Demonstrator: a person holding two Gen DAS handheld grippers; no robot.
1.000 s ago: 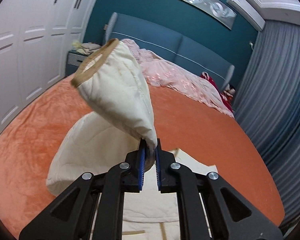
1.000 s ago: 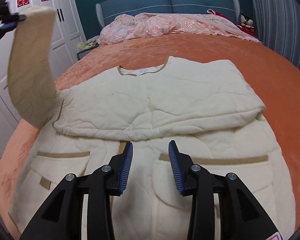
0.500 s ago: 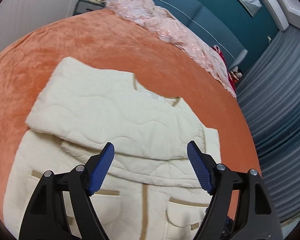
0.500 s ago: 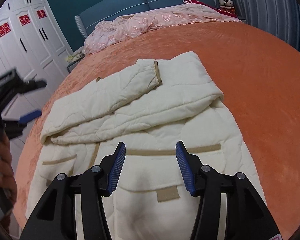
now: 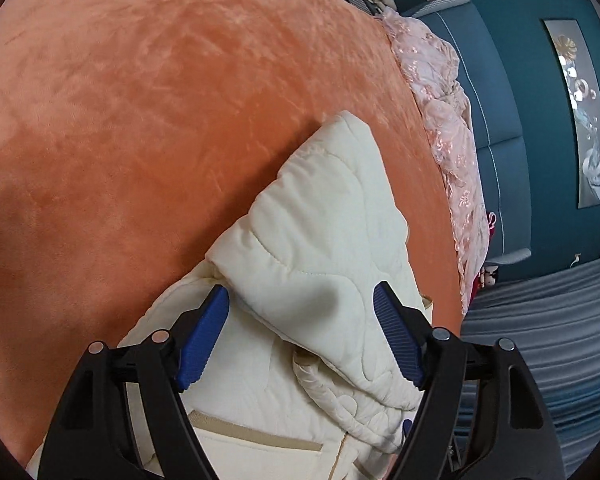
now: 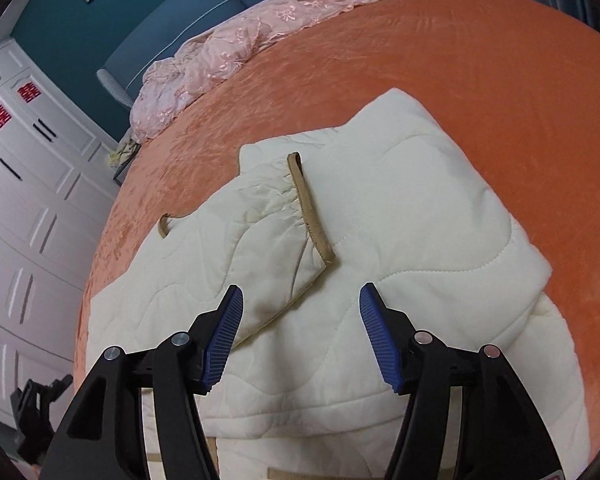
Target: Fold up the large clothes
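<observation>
A cream quilted jacket [image 6: 400,240] with tan trim lies flat on the orange bedspread [image 6: 480,60]. Both sleeves are folded across its chest, and the tan cuff [image 6: 310,208] of one lies on top. My left gripper [image 5: 300,292] hangs open just above the folded sleeve and shoulder [image 5: 320,208] at the jacket's edge, its blue pads [image 5: 204,332] clear of the cloth. My right gripper [image 6: 300,292] hovers over the jacket's middle, just short of the cuff. Its jaws are opening and pinch nothing.
A pink lace quilt [image 6: 240,40] is bunched along the blue headboard [image 6: 204,4]. White wardrobe doors [image 6: 28,200] stand on the left in the right wrist view, grey curtains [image 5: 540,340] on the other side. Bare orange bedspread [image 5: 140,120] surrounds the jacket.
My left gripper let go of the raised sleeve, opened wide, sank and rolled; the sleeve now lies across the jacket. My right gripper widened its jaws and shifted sideways over the jacket.
</observation>
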